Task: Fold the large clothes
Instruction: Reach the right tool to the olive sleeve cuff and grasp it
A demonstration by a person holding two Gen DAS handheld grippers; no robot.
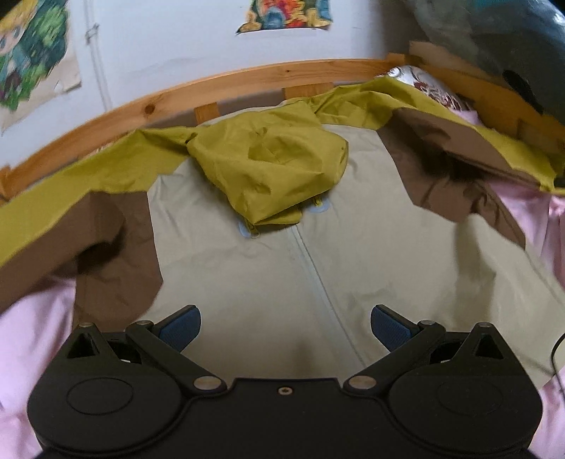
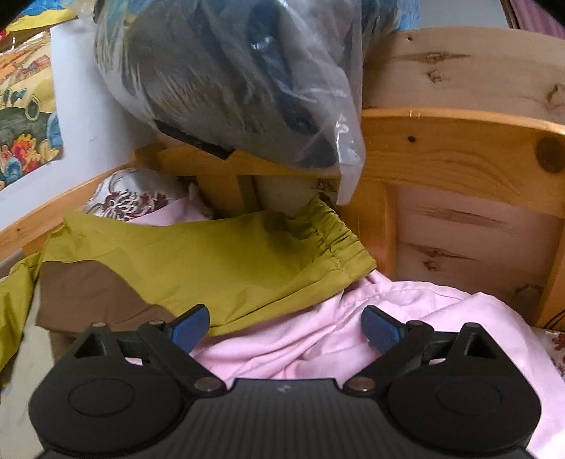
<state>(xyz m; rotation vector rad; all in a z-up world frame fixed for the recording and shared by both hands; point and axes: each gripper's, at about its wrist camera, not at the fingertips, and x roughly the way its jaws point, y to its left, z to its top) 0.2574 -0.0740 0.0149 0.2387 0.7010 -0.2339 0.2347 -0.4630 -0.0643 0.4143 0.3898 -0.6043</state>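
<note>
A large jacket (image 1: 247, 282) lies front up on a pink sheet (image 1: 31, 335). Its body is beige with a centre zip; the olive hood (image 1: 268, 166) is folded down over the chest, and olive and brown sleeves spread to both sides. My left gripper (image 1: 285, 326) is open and empty, just above the lower body of the jacket near the zip. In the right wrist view the olive sleeve (image 2: 212, 261) with its elastic cuff (image 2: 332, 236) lies stretched toward the bed's corner. My right gripper (image 2: 285, 326) is open and empty over the pink sheet (image 2: 317, 339), just below the sleeve's edge.
A wooden bed rail (image 1: 219, 84) curves along the far side by a white wall with posters (image 1: 286, 14). A wooden headboard (image 2: 459, 162) stands close on the right. A clear plastic bag of dark fabric (image 2: 233, 77) rests on the rail above the cuff. A floral pillow (image 2: 134, 201) lies in the corner.
</note>
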